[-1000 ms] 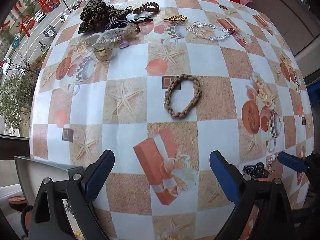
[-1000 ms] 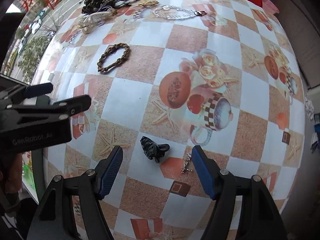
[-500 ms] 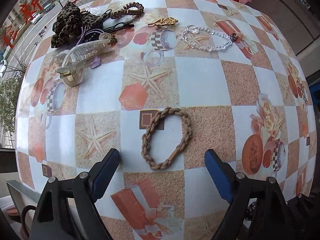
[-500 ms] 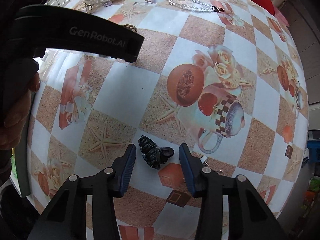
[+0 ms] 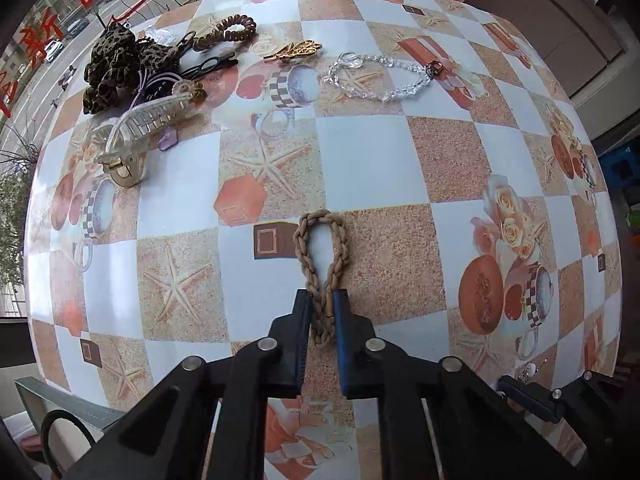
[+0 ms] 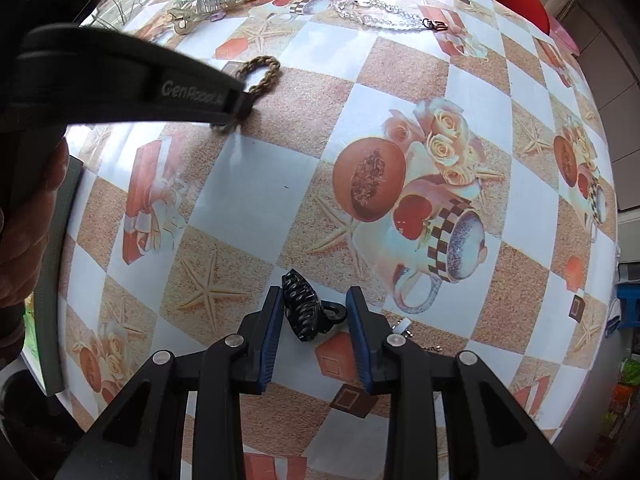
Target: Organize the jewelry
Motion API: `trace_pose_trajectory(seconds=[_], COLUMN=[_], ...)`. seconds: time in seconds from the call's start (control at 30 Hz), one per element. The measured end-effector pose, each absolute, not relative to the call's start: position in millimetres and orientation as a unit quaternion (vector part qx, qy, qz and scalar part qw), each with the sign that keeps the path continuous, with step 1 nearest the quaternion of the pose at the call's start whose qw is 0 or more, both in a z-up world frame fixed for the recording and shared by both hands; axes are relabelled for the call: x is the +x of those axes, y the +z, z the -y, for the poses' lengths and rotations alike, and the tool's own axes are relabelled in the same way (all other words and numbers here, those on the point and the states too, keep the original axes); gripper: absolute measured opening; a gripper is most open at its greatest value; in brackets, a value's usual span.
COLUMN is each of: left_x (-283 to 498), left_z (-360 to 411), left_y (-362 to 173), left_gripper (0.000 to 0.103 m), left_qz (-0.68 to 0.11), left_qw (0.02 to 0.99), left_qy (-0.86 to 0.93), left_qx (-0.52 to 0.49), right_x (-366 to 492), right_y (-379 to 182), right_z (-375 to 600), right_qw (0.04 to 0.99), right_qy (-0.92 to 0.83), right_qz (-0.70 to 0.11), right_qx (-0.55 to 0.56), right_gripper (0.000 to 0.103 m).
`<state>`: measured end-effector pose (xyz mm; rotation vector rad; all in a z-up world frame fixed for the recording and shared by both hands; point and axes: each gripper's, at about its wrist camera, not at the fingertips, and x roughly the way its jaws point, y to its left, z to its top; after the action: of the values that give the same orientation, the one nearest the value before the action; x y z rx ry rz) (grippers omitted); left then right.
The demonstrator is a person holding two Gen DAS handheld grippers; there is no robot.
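- Since the left gripper (image 5: 322,312) is already clenched on the near end of the braided band (image 5: 320,256), squashing the loop long and thin, I'd say we're at the pick-up step; next it just needs lifting clear of the table (image 5: 360,148)
- band is tan, plaited like rope, soft enough to fold, lying mid-table on the checkered cloth
- right gripper (image 6: 314,320) straddles the black hair clip (image 6: 302,308), left pad touching or nearly so, right pad apart, so not gripping yet; it needs to squeeze before lifting
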<state>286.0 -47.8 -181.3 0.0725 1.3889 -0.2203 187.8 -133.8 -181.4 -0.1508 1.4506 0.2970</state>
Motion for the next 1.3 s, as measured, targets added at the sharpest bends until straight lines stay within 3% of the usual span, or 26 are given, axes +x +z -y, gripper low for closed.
trace_pose_trajectory(seconds=[0.67,1.3], left_x=[169,94], left_z=[2,-7], left_y=[-141,-108], left_gripper=[0.015,0.015], left_qz=[-0.659,-0.653], left_qw=[0.742,0.739], left_qy=[-0.120,-0.159], left_qx=[0.021,0.052], right_x=[159,117], right_y=[-157,-128], right_z=[162,164], right_qw=[0.720,0.715], right_qy=[0.114,0.069], right_qz=[-0.683,-0.691], right_qx=[0.055,0.081], right_gripper=[0.035,0.035])
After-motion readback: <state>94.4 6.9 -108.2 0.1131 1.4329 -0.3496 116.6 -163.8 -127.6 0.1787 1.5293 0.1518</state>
